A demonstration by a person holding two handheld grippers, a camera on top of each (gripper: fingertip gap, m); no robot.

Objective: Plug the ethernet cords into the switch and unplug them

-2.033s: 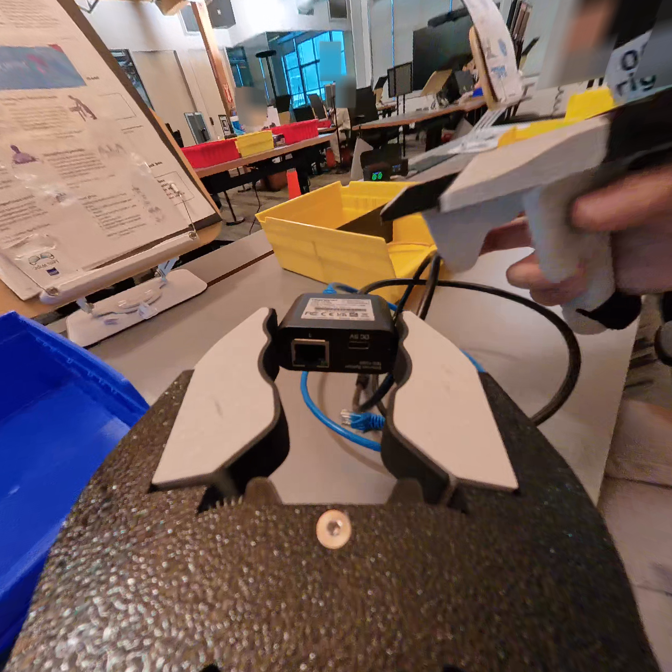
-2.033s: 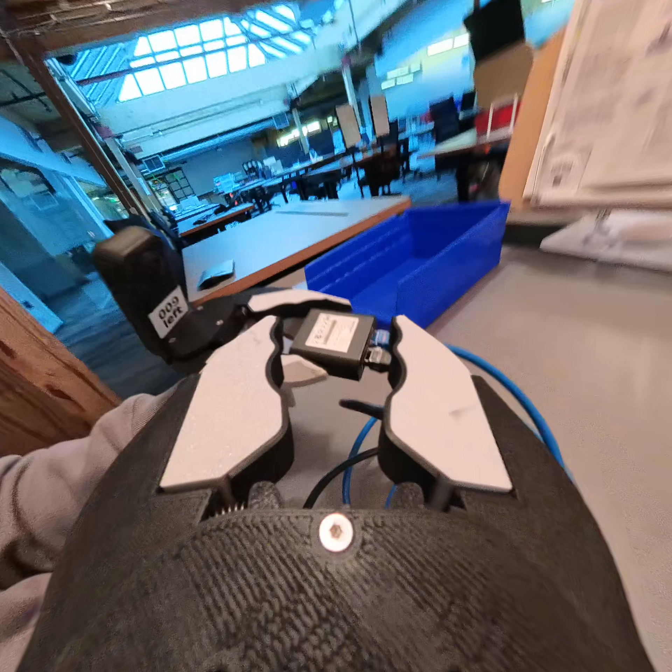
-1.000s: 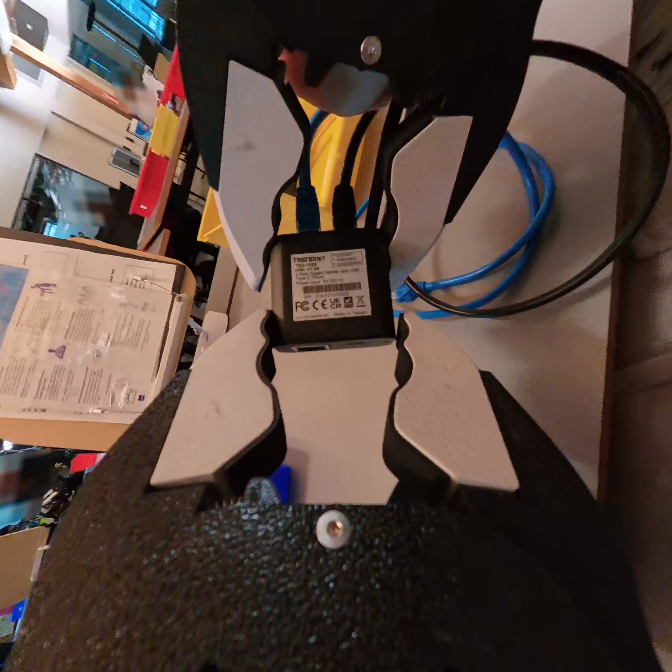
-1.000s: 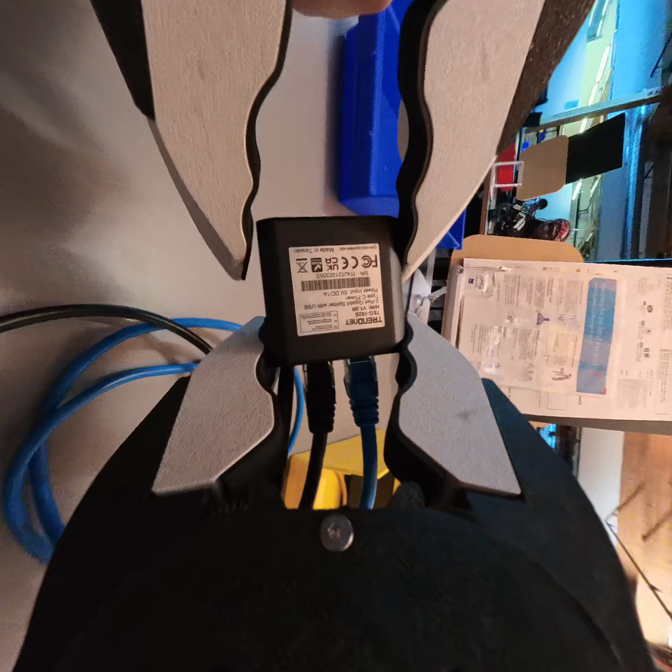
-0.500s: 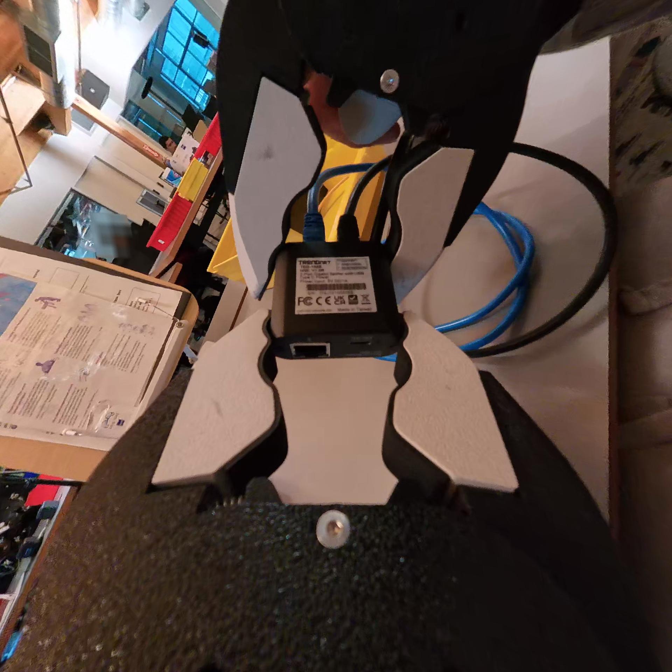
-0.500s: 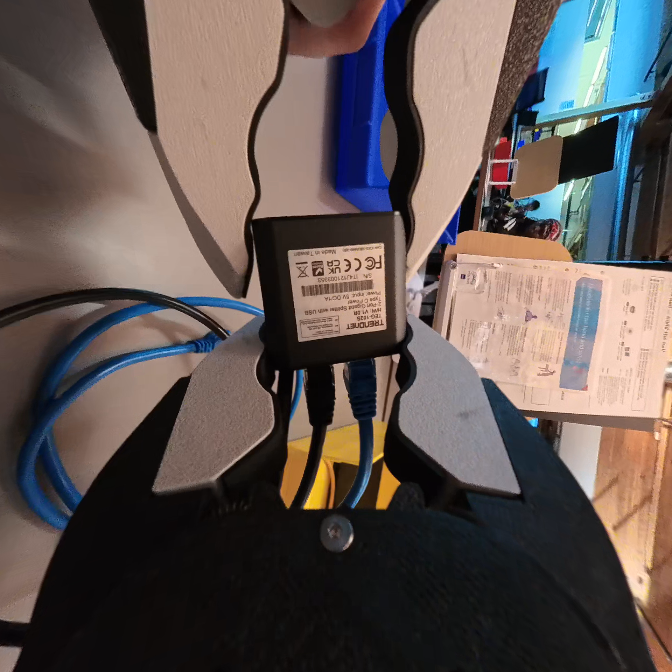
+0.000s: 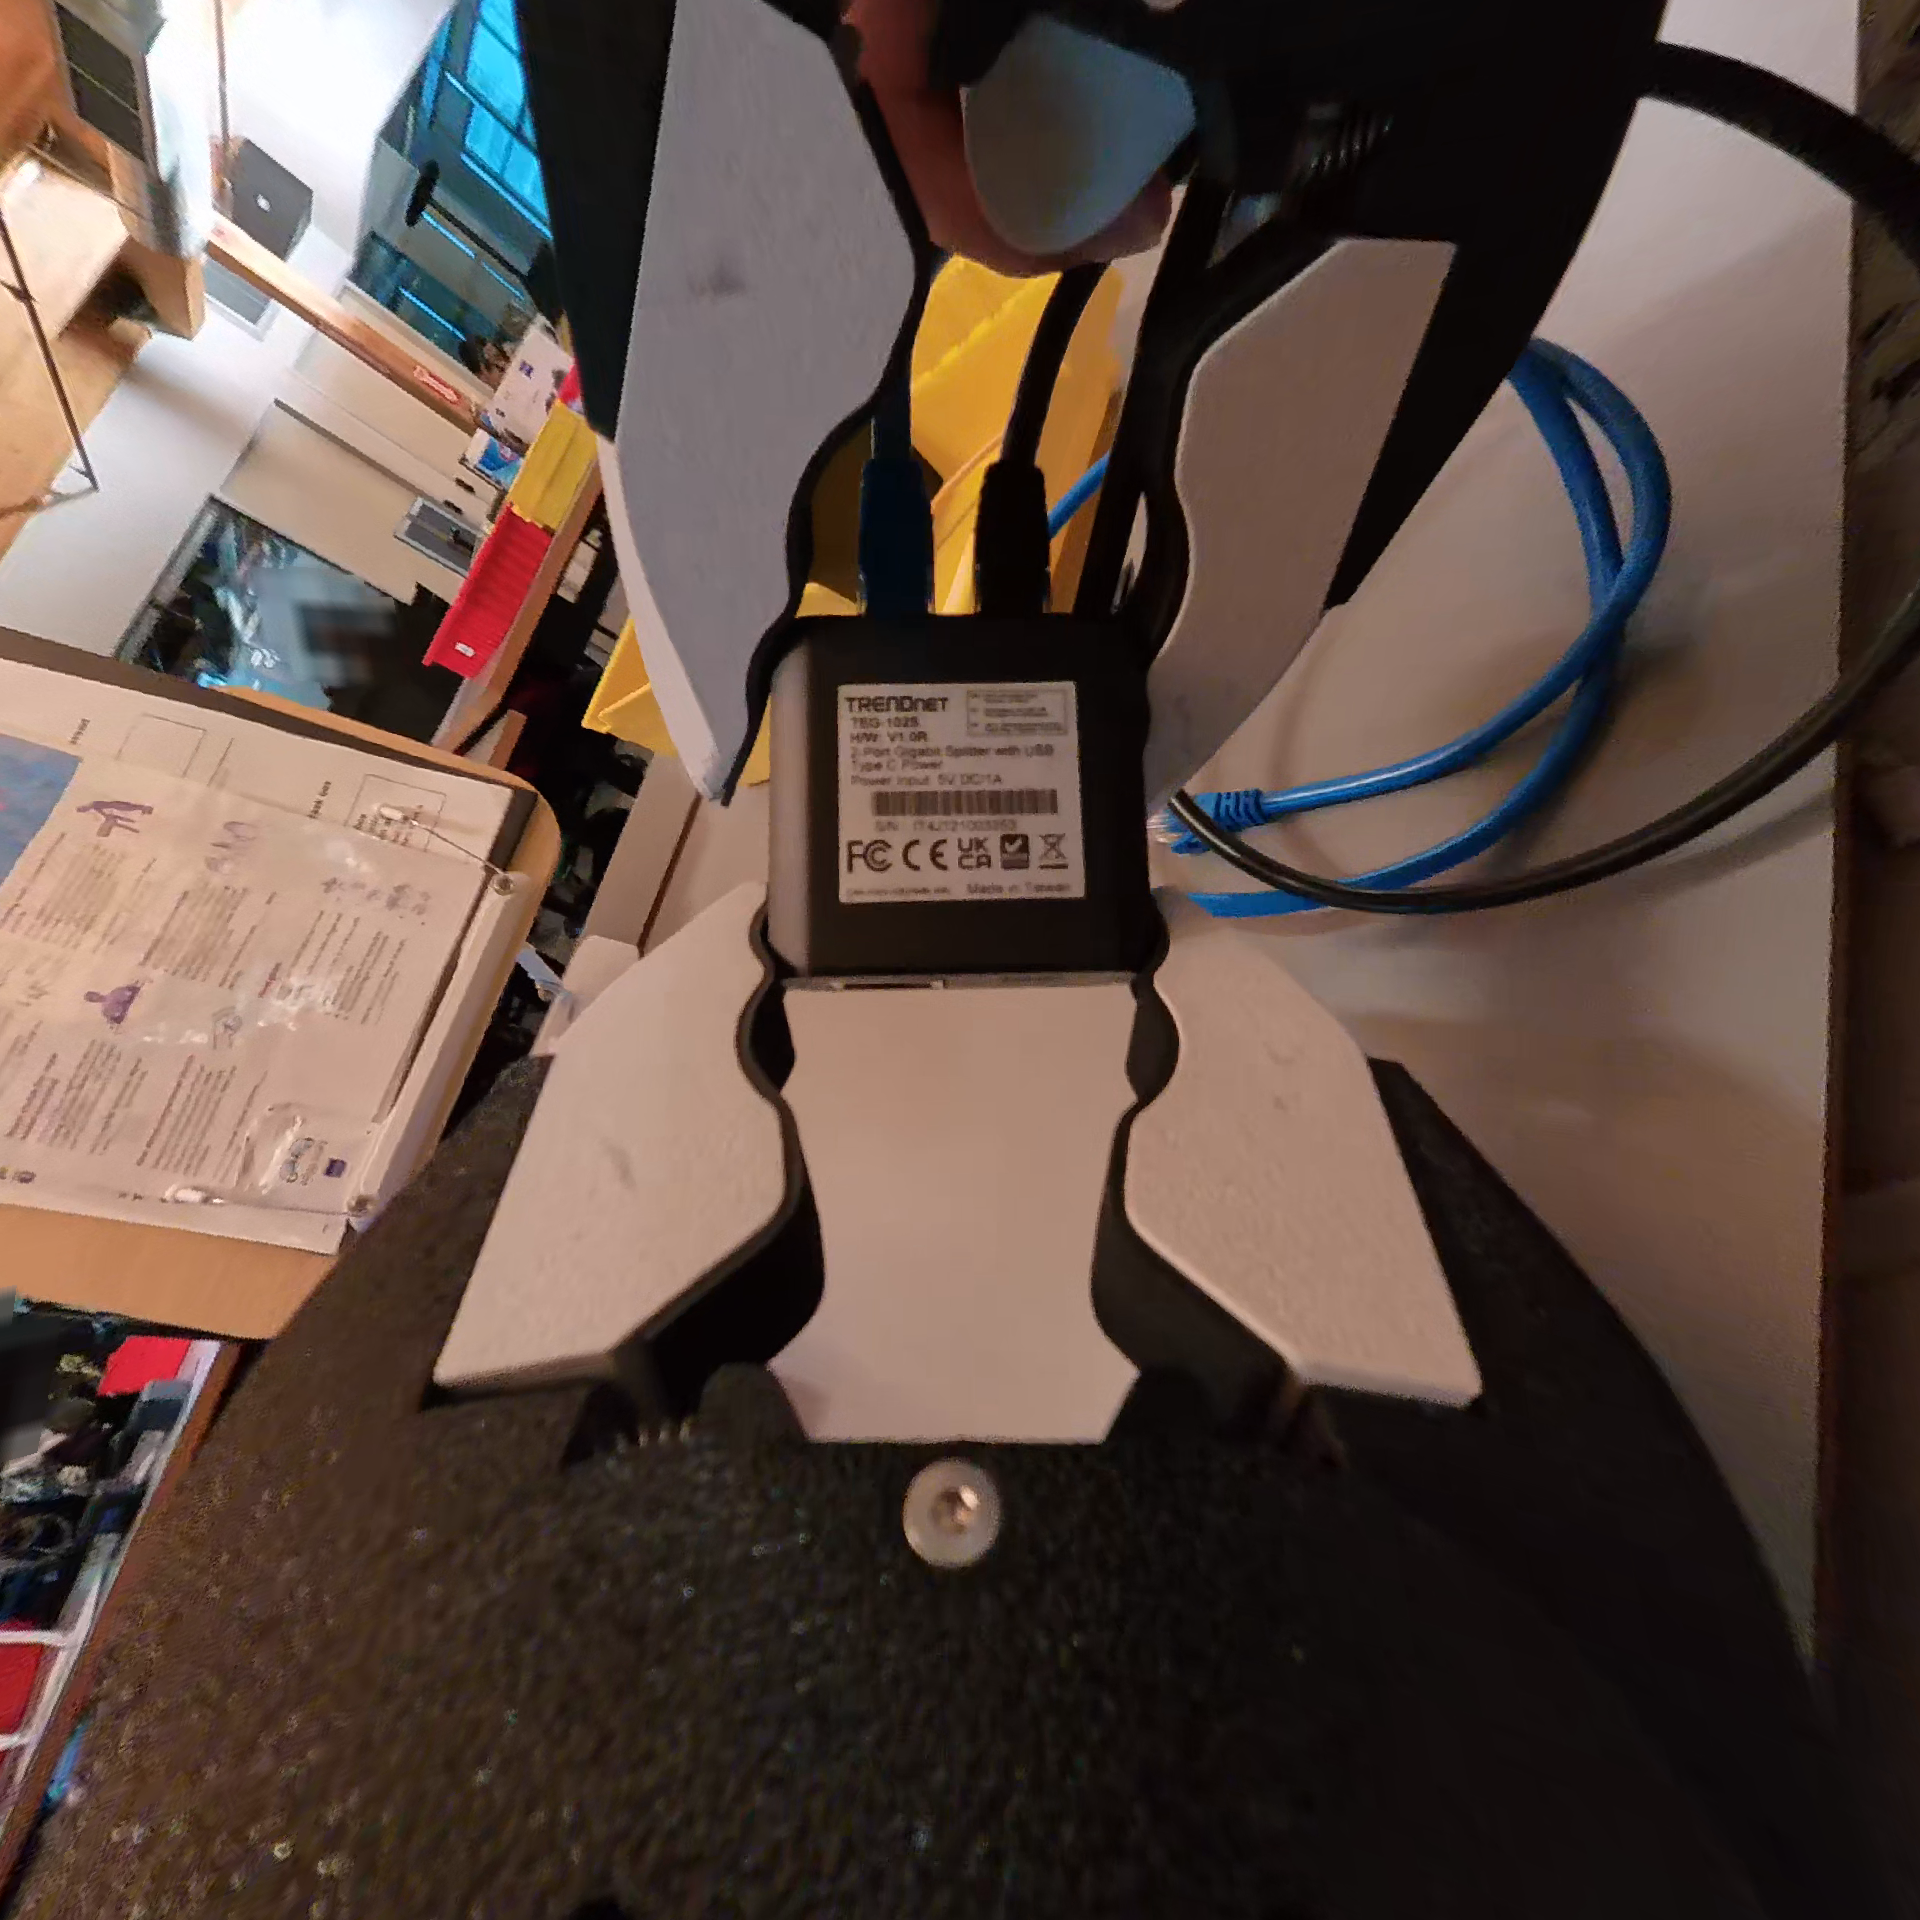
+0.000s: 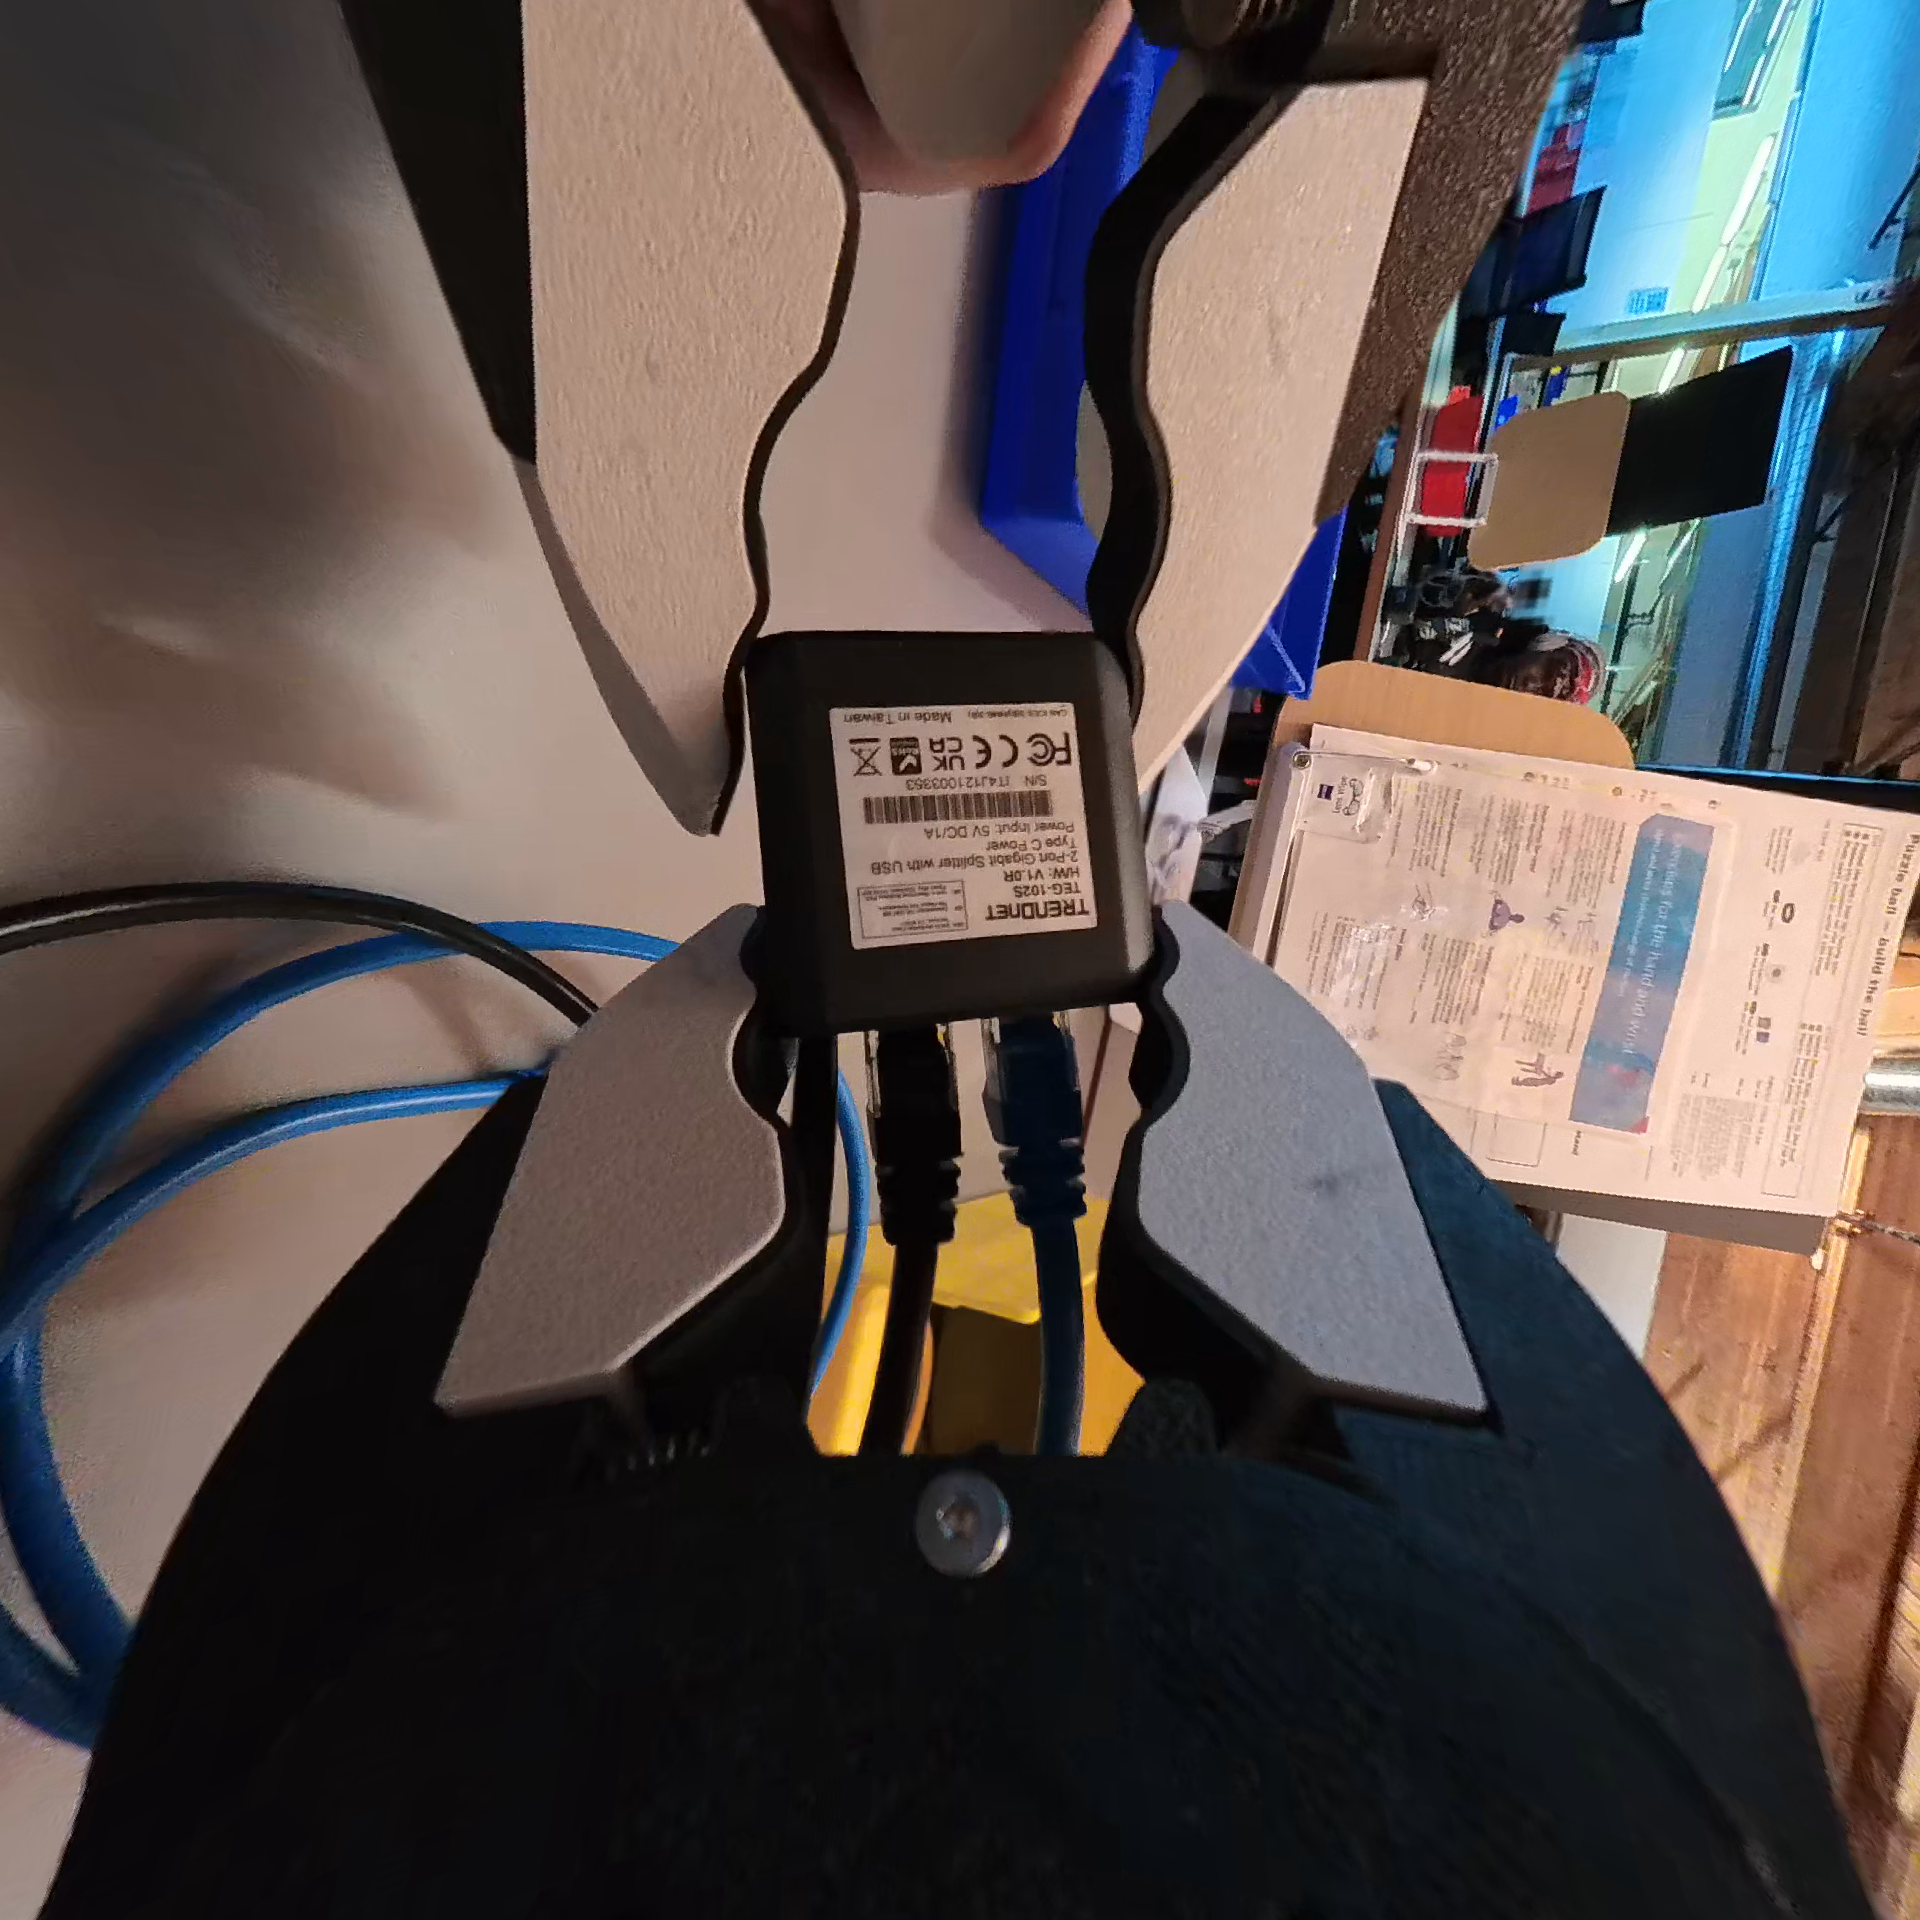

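Observation:
The switch (image 7: 956, 800) is a small black box with a white label, held up above the table. My left gripper (image 7: 956, 935) is shut on its near end. My right gripper (image 8: 951, 966) is shut on the end with the cords. A blue ethernet plug (image 8: 1034, 1122) and a black plug (image 8: 914, 1122) sit side by side in the switch's ports. They also show in the left wrist view as the blue plug (image 7: 894, 530) and the black plug (image 7: 1013, 530). The blue cord's other end (image 7: 1216, 810) lies loose on the table.
The blue cord's coil (image 7: 1558, 675) and a black cable (image 7: 1558, 873) lie on the grey table (image 7: 1507, 1143), near its edge. A yellow bin (image 7: 977, 343) stands behind, and a blue bin (image 8: 1039, 416) to the side. An instruction sheet on a board (image 7: 208, 987) stands beside the table. The tips of both grippers are at nearly the same place.
Two seconds ago the right gripper was apart from the switch; it now grips the cord end. Both grippers rolled sideways with the switch, whose label now faces both cameras.

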